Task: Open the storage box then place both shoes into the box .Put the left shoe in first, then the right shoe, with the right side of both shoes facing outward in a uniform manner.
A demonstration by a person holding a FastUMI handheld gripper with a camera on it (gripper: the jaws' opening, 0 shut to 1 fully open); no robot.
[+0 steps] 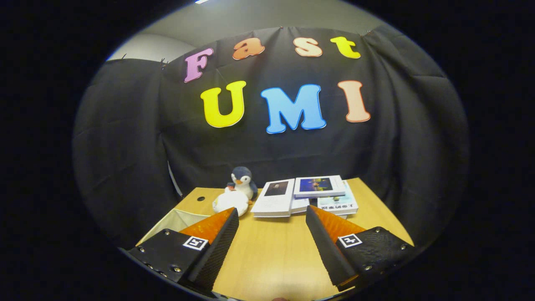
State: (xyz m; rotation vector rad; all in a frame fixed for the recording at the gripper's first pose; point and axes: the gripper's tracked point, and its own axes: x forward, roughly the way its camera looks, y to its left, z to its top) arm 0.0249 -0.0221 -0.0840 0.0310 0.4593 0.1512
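Note:
My gripper (271,213) stands open above a wooden table (271,251), with bare tabletop between its fingers. Left of the left finger (217,234) a pale fabric box (175,221) shows its open inside beside the table's near left part. Whether this is the storage box I cannot tell.
A penguin plush (243,180) and a white plush (230,201) sit just beyond the left fingertip. Several books (305,194) lie stacked at the table's far side, ahead of the fingers. The black cloth wall hangs close behind the table.

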